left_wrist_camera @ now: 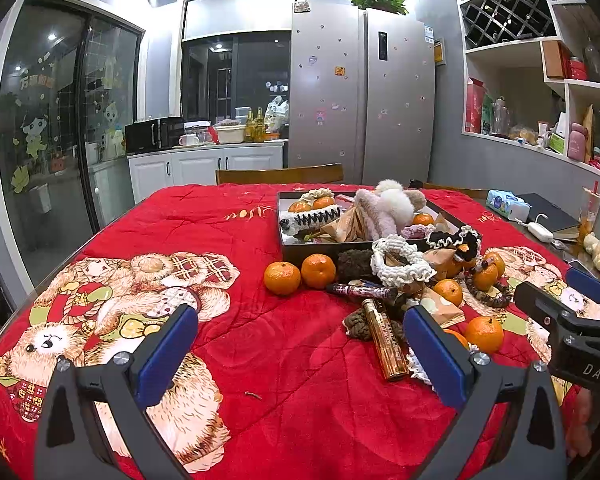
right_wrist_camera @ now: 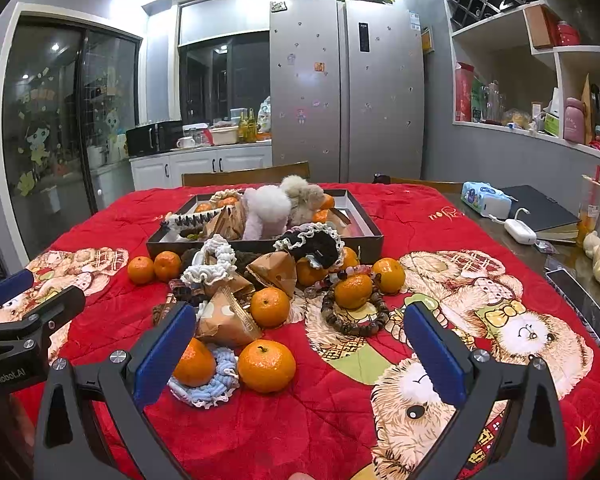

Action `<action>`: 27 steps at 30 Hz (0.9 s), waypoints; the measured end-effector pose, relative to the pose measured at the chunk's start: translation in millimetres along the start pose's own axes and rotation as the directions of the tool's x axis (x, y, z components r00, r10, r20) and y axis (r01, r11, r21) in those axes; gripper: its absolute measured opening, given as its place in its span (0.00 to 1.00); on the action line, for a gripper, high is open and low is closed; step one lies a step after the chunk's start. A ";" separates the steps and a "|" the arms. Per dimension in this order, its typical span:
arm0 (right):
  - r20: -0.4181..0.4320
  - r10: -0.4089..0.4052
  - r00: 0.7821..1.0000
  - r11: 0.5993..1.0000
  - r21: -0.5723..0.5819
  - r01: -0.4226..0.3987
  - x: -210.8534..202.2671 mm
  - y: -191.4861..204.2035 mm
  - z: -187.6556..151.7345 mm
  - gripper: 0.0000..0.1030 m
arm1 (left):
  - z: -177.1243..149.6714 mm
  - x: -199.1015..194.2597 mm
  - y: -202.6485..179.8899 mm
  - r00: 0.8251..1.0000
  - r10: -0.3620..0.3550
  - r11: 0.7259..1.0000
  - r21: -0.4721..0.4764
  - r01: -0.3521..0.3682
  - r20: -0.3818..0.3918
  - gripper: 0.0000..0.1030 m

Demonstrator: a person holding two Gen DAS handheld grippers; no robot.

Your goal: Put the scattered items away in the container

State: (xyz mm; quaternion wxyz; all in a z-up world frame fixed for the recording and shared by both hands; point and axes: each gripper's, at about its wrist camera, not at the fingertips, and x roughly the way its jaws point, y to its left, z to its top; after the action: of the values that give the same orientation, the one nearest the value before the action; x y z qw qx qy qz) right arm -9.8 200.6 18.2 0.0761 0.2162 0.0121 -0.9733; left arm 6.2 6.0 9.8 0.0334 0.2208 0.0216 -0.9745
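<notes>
A dark shallow box (left_wrist_camera: 320,250) (right_wrist_camera: 370,236) stands on the red blanket, holding plush hair clips, mandarins and paper packets. In front of it lie scattered mandarins (left_wrist_camera: 282,278) (right_wrist_camera: 266,366), a gold tube (left_wrist_camera: 384,338), a white scrunchie (left_wrist_camera: 400,262) (right_wrist_camera: 214,262), a black frilled scrunchie (right_wrist_camera: 314,246), a bead bracelet (right_wrist_camera: 354,320), a blue scrunchie (right_wrist_camera: 208,390) under a mandarin (right_wrist_camera: 194,362), and paper packets (right_wrist_camera: 224,318). My left gripper (left_wrist_camera: 300,354) is open and empty, left of the pile. My right gripper (right_wrist_camera: 300,356) is open and empty, just behind the nearest mandarin.
The red bear-print blanket (left_wrist_camera: 260,360) covers the table. At the right edge lie a tissue pack (right_wrist_camera: 484,196), a dark notebook (right_wrist_camera: 540,210), a white charger (right_wrist_camera: 520,232), a drink cup (right_wrist_camera: 590,208) and a phone (right_wrist_camera: 580,304). A wooden chair (left_wrist_camera: 280,174) stands behind the table.
</notes>
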 end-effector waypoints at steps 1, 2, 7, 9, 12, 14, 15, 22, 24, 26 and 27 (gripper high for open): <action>-0.001 0.000 1.000 1.000 0.000 0.000 0.1 0.0 0.0 1.00 | 0.0 0.0 -0.1 1.000 0.000 1.000 0.000 0.000 0.001 1.00; -0.001 0.000 1.000 1.000 0.000 0.000 0.0 0.0 0.0 1.00 | 0.0 0.1 0.0 1.000 0.000 1.000 0.001 0.000 0.001 1.00; -0.004 0.002 1.000 1.000 -0.001 -0.002 0.7 0.4 -0.6 1.00 | -0.1 0.3 0.0 1.000 0.000 1.000 0.000 0.000 0.000 1.00; -0.005 0.002 1.000 1.000 -0.001 -0.002 0.7 0.5 -0.7 1.00 | 0.2 0.2 0.1 1.000 0.002 1.000 -0.001 -0.002 0.002 1.00; -0.007 0.003 1.000 1.000 -0.001 -0.003 1.0 0.4 -0.5 1.00 | 0.2 0.3 0.2 1.000 0.002 1.000 -0.001 -0.002 0.001 1.00; -0.007 0.003 1.000 1.000 -0.001 -0.003 1.1 0.4 -0.4 1.00 | 0.5 -0.3 0.4 1.000 0.002 1.000 -0.002 -0.002 0.003 1.00; -0.007 0.003 1.000 1.000 -0.001 -0.003 1.1 0.4 -0.4 1.00 | 0.5 -0.3 0.3 1.000 0.002 1.000 -0.002 -0.002 0.003 1.00; -0.009 0.003 1.000 1.000 -0.004 -0.003 0.9 0.9 -0.5 1.00 | 0.3 -0.7 0.5 1.000 0.003 1.000 -0.002 -0.003 0.004 1.00; -0.010 0.003 1.000 1.000 -0.006 -0.003 1.4 1.0 -0.7 1.00 | 0.2 -1.1 0.7 1.000 0.002 1.000 -0.002 -0.002 0.006 1.00; -0.010 0.003 1.000 1.000 -0.006 -0.003 1.5 1.0 -0.6 1.00 | 0.2 -1.0 0.7 1.000 0.003 1.000 -0.002 -0.003 0.005 1.00; -0.010 0.003 1.000 1.000 -0.006 -0.003 1.5 1.0 -0.7 1.00 | 0.2 -1.0 0.7 1.000 0.004 1.000 -0.002 -0.004 0.005 1.00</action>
State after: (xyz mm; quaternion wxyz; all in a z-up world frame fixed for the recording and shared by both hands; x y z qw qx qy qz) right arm -10.6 199.5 16.9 0.0780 0.2208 0.0149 -0.9721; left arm 7.1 5.4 10.3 0.0356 0.2186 0.0220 -0.9749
